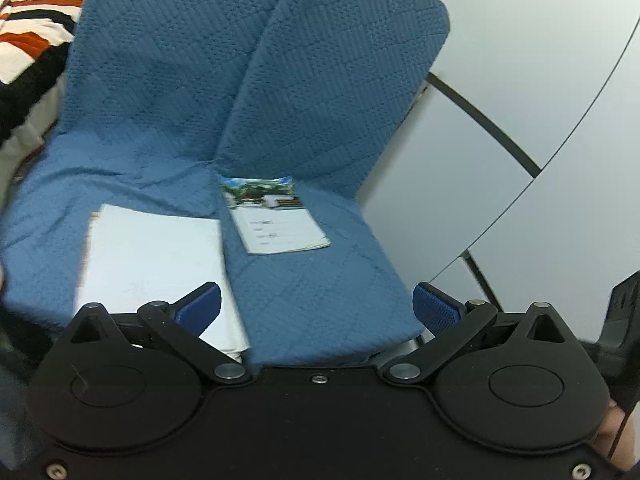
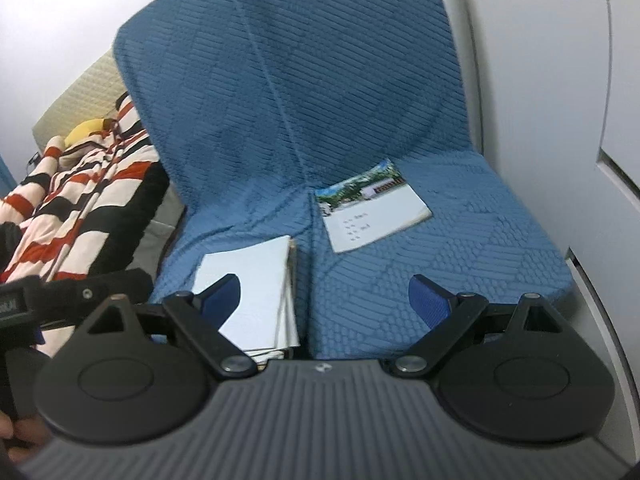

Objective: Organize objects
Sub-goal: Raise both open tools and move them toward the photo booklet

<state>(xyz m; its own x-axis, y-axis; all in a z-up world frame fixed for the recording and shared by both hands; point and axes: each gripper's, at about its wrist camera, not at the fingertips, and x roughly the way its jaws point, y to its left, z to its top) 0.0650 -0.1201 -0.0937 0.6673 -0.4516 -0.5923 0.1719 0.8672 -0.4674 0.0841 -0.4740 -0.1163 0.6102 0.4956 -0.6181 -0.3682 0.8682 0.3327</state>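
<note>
- Left wrist view: the left tongs stand wide apart with nothing between the blue pads, hanging over the front edge of a blue quilted sofa. Nothing is gripped, which fits a moment between picks rather than a carry.
- Same view: a stack of white books lies flat on the left seat cushion, its right edge up against the seam between the two cushions. The left pad overlaps it in the picture, but whether it touches cannot be told.
- Same view: a thin booklet with a photo cover lies alone on the right cushion, its top edge tucked toward the backrest, just beside the stack across the seam. Lying apart and askew, it looks like the piece not yet gathered.
- Right wrist view: the right tongs are likewise spread and empty, above the same seat edge.
- Same view: the white stack shows several layered edges on its right side, so it is probably the pile being built; the booklet rests flat, rotated, well clear of the pads.
- Same view: a striped blanket lies heaped to the left, outside the working area.
</note>
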